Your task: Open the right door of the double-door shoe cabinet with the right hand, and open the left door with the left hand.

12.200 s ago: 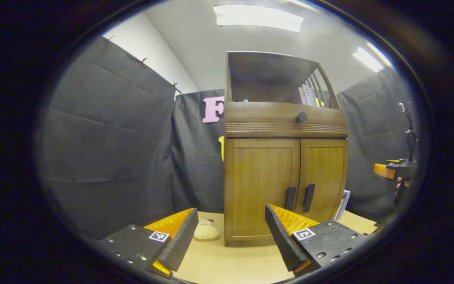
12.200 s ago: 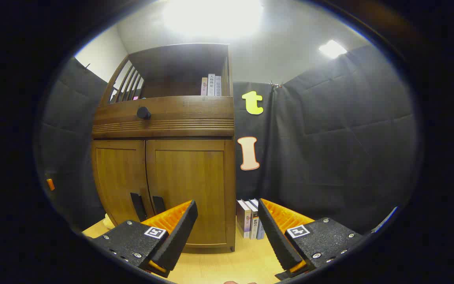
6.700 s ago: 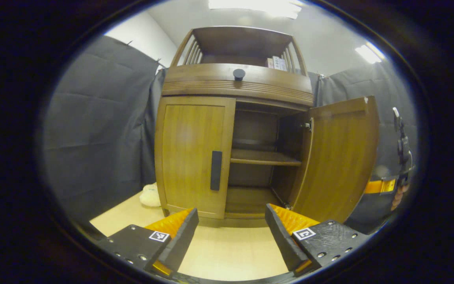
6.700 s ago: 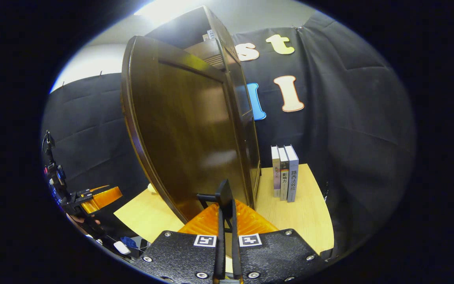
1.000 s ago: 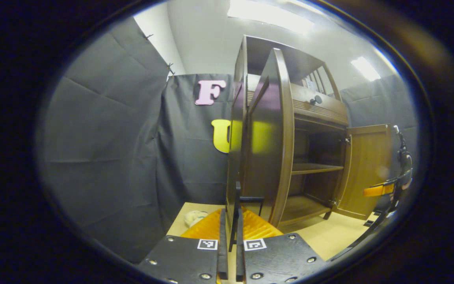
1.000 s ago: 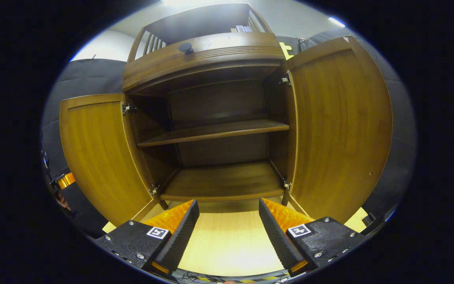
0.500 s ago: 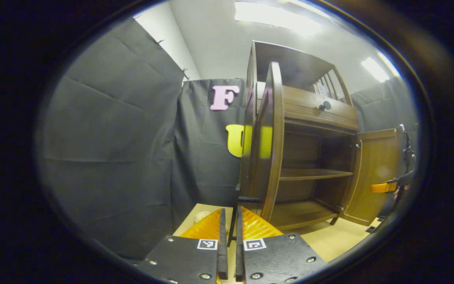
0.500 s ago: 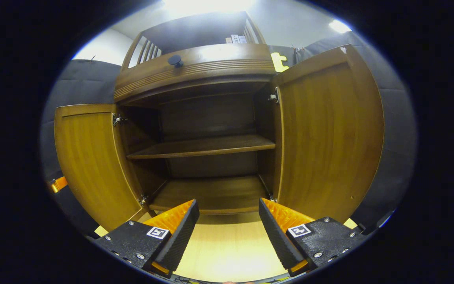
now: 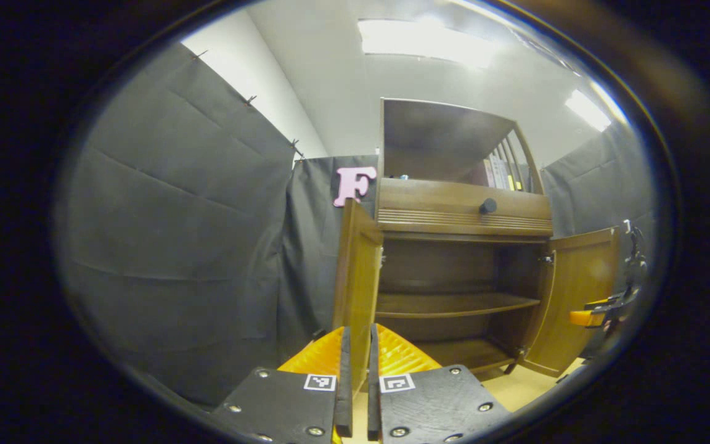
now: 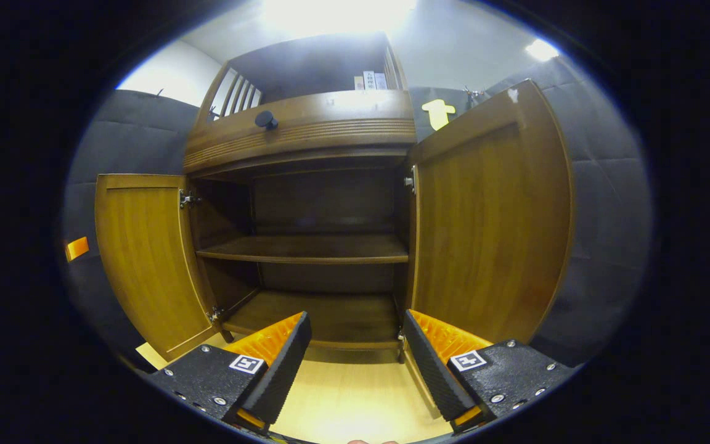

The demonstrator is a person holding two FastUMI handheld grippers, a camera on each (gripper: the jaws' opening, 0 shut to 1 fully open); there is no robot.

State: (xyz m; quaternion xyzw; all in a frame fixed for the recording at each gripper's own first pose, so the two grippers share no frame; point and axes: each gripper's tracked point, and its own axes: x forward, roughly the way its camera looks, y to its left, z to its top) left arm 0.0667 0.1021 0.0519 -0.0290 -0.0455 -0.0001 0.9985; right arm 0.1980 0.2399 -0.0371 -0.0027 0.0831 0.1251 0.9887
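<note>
Left gripper view: the left gripper (image 9: 355, 370) has its jaws nearly together, but whether they clamp the handle of the left door (image 9: 355, 290) I cannot tell. That door stands straight ahead, edge-on and swung wide; beyond it, the cabinet (image 9: 460, 209) and right door (image 9: 580, 296) stand open. Right gripper view: the right gripper (image 10: 355, 351) faces the shelf (image 10: 312, 248), jaws apart, empty.

Shoe cabinet (image 10: 306, 135) stands on the table (image 10: 355, 394); books (image 10: 372, 80) in its top shelf.
</note>
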